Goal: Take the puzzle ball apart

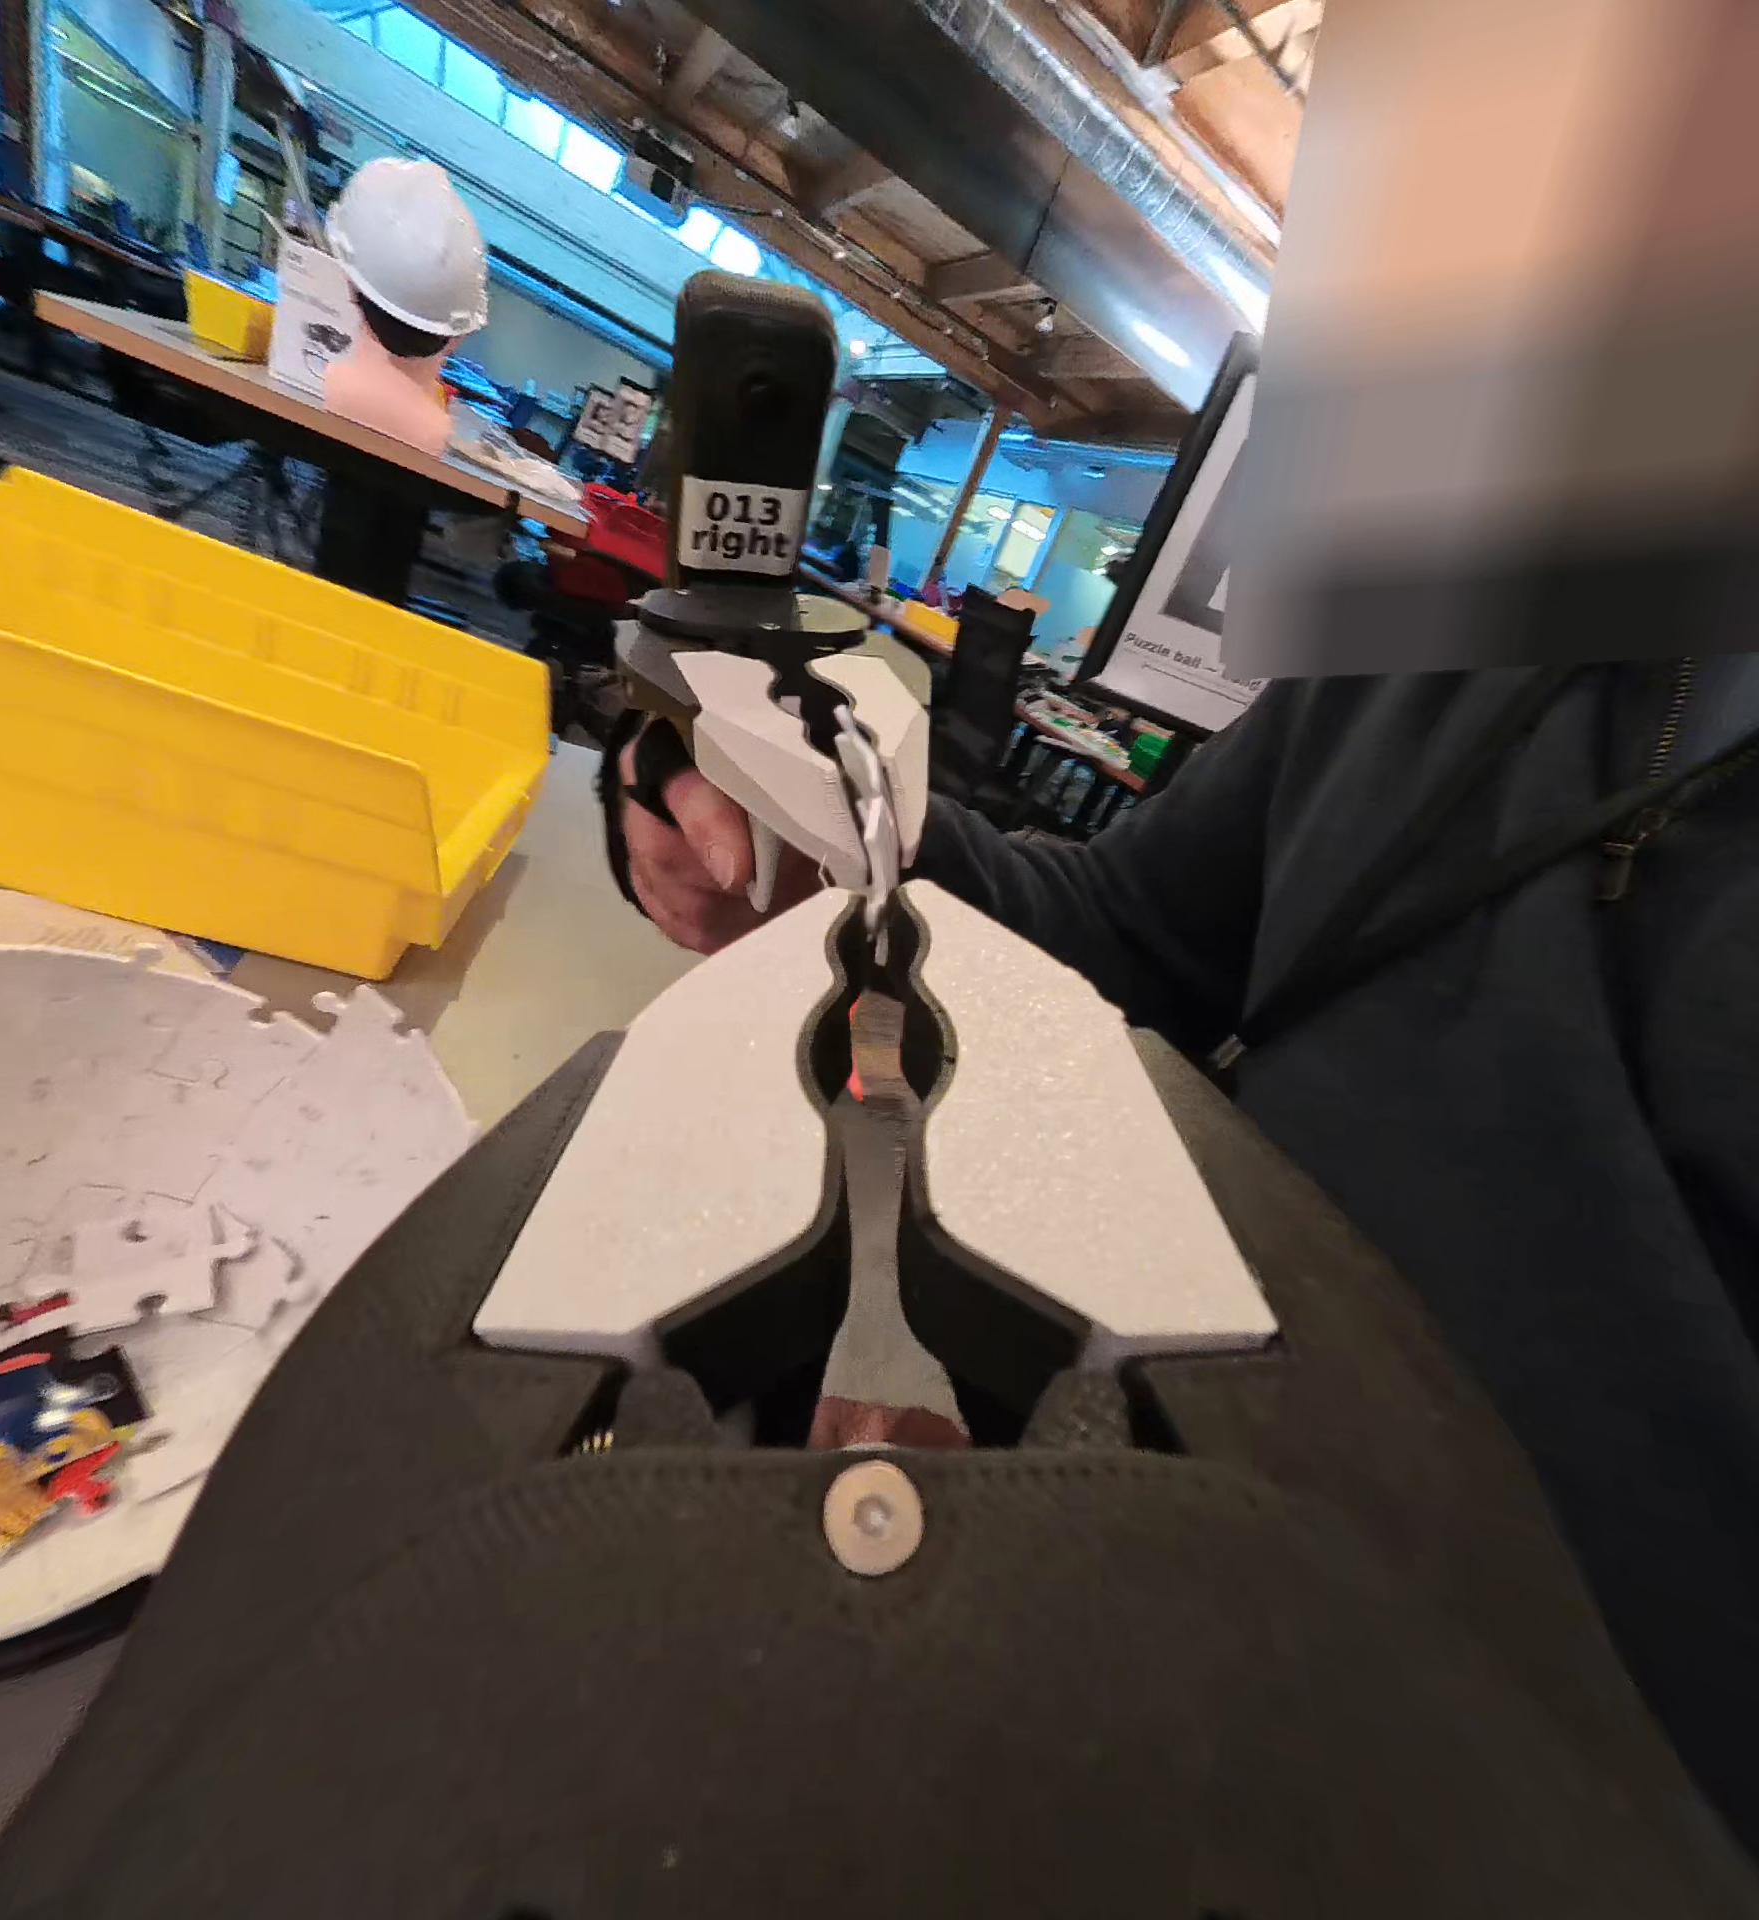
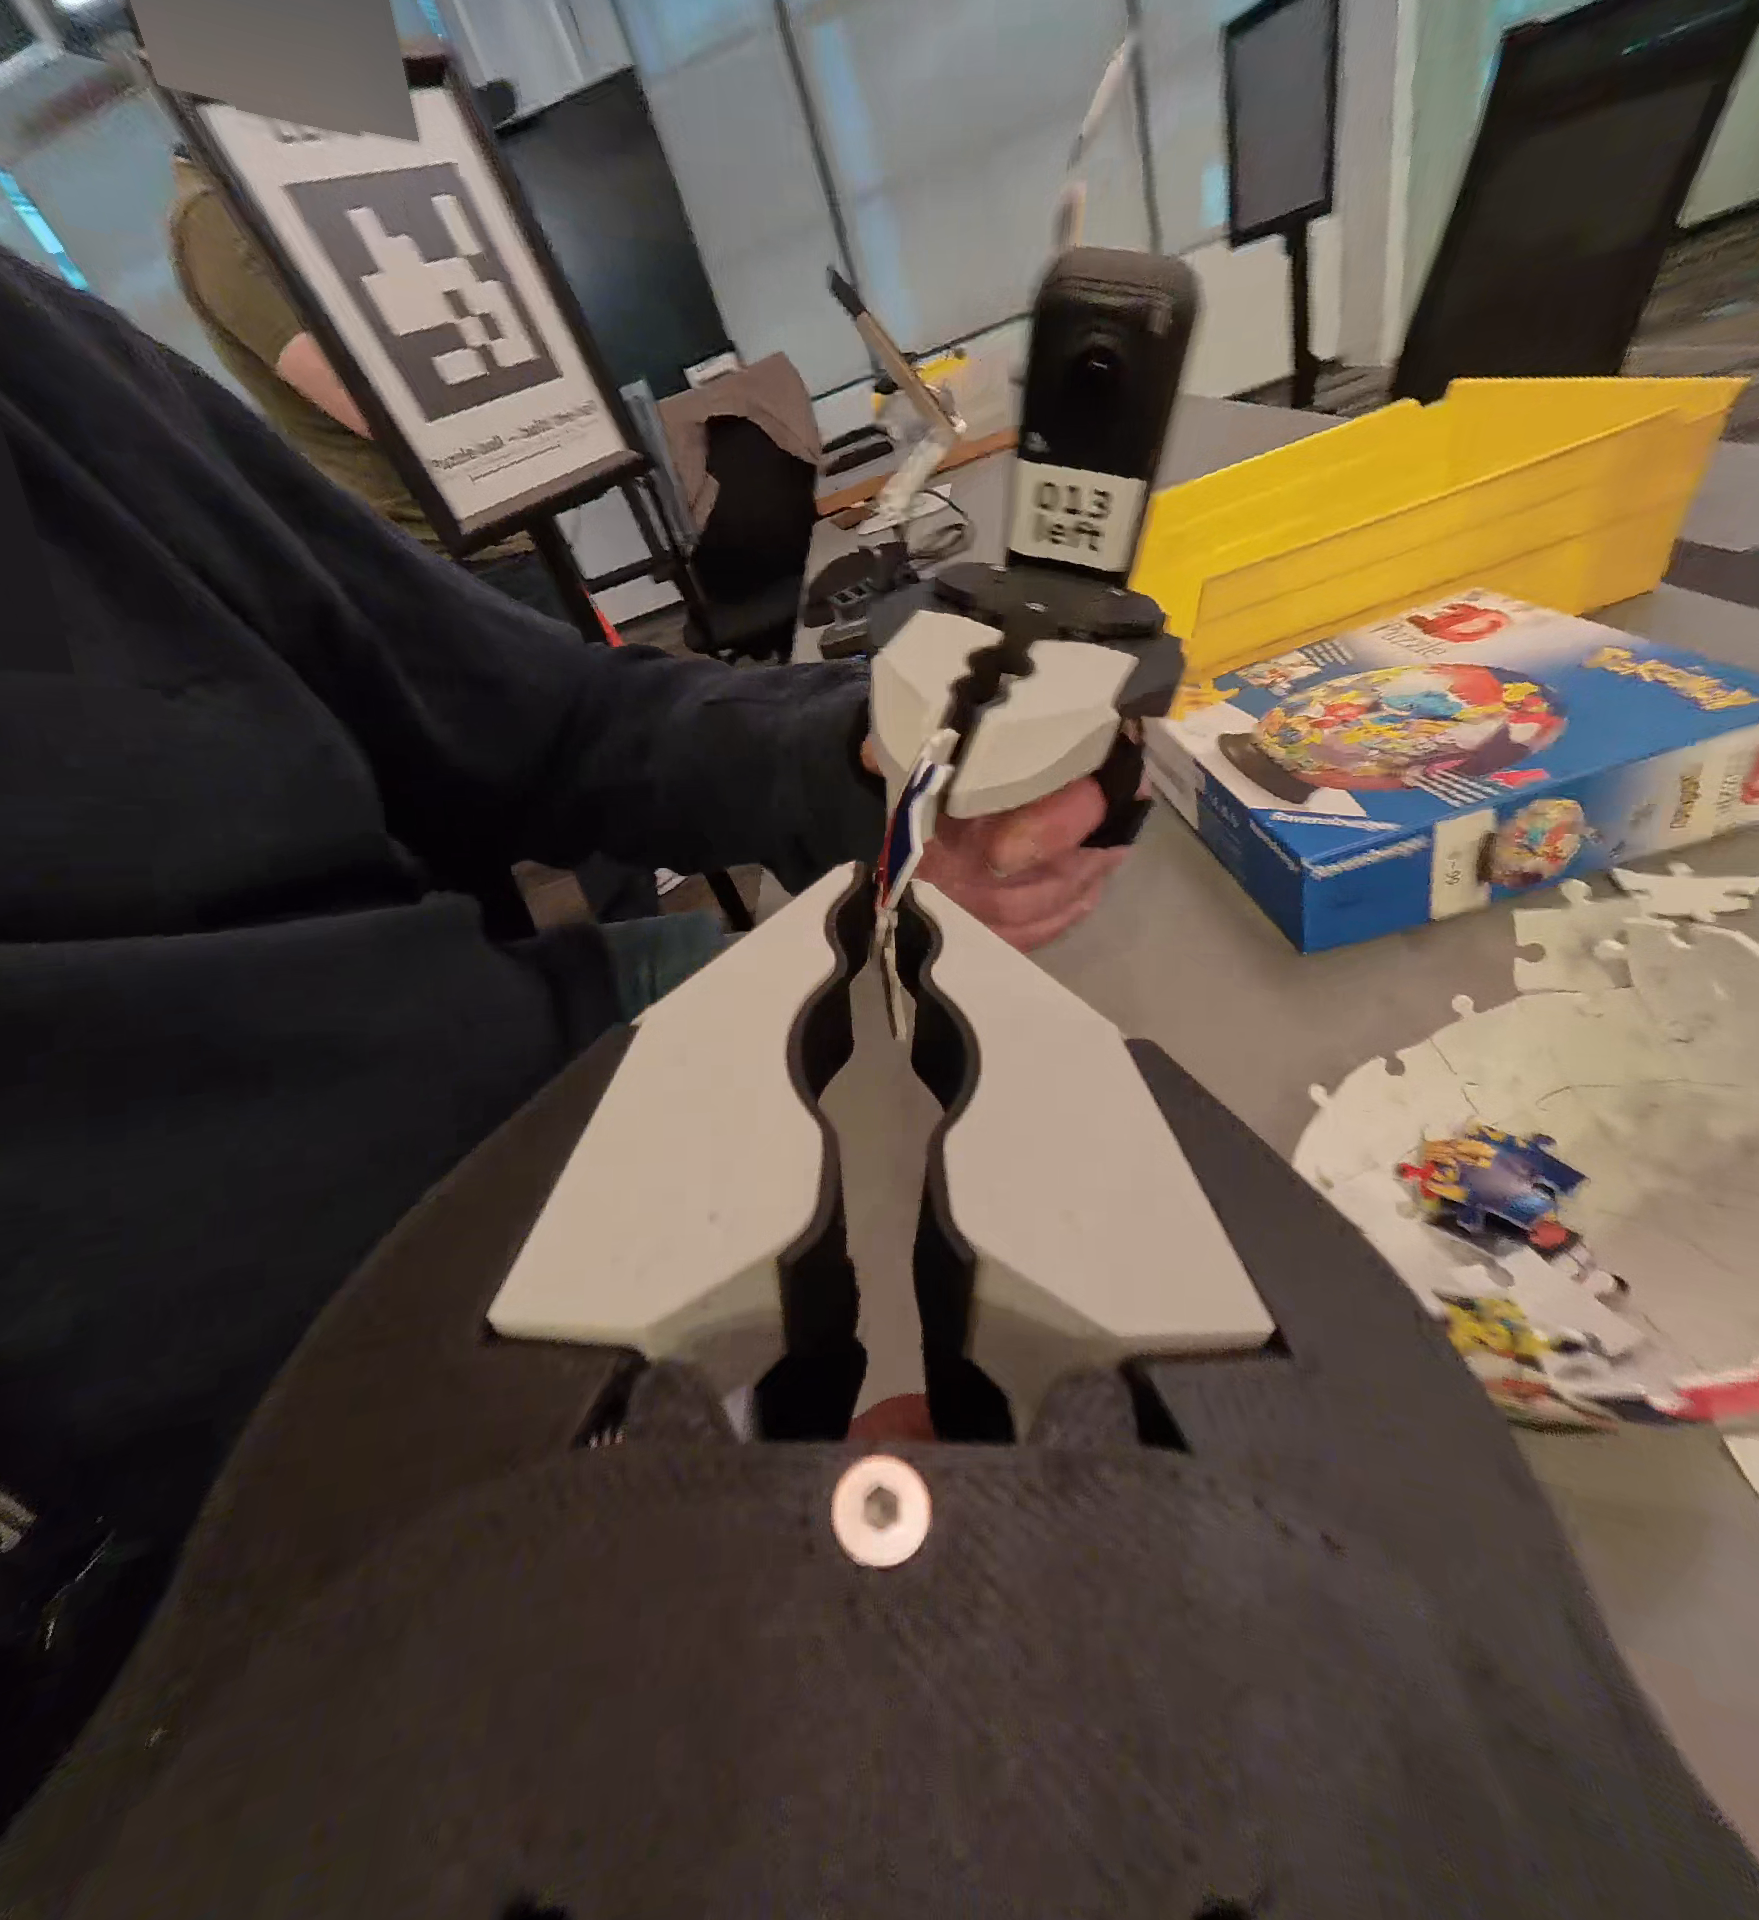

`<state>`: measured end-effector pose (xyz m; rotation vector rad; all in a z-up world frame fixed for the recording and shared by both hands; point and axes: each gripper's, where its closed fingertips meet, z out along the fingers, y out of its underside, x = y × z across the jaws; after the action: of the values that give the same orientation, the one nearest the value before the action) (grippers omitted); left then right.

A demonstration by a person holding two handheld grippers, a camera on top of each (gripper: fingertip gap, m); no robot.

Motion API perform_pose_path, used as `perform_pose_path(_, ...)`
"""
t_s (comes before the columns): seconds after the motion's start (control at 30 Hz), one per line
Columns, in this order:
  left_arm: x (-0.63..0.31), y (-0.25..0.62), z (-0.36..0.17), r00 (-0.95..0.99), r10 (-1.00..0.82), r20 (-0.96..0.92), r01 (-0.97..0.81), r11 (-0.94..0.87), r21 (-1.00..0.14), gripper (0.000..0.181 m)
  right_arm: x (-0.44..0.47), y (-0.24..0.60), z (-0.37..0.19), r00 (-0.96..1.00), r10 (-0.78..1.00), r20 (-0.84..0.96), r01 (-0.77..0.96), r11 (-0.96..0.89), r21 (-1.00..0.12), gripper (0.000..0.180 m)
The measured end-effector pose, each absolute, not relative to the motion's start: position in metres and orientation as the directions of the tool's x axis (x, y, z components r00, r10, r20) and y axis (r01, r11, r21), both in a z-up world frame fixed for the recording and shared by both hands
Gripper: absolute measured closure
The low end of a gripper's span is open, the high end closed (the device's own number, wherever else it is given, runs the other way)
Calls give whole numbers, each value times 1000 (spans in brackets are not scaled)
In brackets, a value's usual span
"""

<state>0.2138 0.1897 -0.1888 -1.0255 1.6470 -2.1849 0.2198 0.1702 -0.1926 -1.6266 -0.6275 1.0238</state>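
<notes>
My two grippers face each other above the table and hold a short strip of joined puzzle pieces (image 1: 871, 821) edge-on between them. My left gripper (image 1: 875, 902) is shut on one end of the strip, a piece showing between its jaws. My right gripper (image 2: 880, 888) is shut on the other end (image 2: 904, 821). Each gripper shows in the other's view: the right one (image 1: 867, 868) and the left one (image 2: 935, 774). The rest of the puzzle ball, an open half shell (image 1: 179, 1122), lies on the table with loose coloured pieces (image 2: 1498, 1190) inside it (image 2: 1706, 1101).
A yellow bin (image 1: 189, 727) stands behind the shell, also in the right wrist view (image 2: 1426, 499). The blue puzzle box (image 2: 1498, 758) lies on the grey table (image 2: 1197, 997). A person's dark-sleeved arms and torso (image 1: 1529, 1143) are close behind the grippers.
</notes>
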Motion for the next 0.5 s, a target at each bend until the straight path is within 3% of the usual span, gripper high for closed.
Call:
perform_pose_path(0.23, 201, 177, -176, -834, -323, 447, -258, -488, -834, 179, 207, 158, -184, 293, 889, -353, -252, -284, -925, 178)
perform_pose_path(0.33, 192, 163, -168, -878, -256, 404, -259, -455, -852, 178, 197, 146, -176, 219, 924, -313, -275, -249, -928, 177)
perform_pose_path(0.43, 203, 180, -175, -819, -409, 403, -220, -425, -878, 178, 206, 162, -187, 384, 868, -315, -202, -254, -946, 178)
perform_pose_path(0.5, 208, 192, -179, -754, -523, 398, -197, -398, -896, 161, 212, 168, -196, 476, 829, -295, -135, -263, -955, 178)
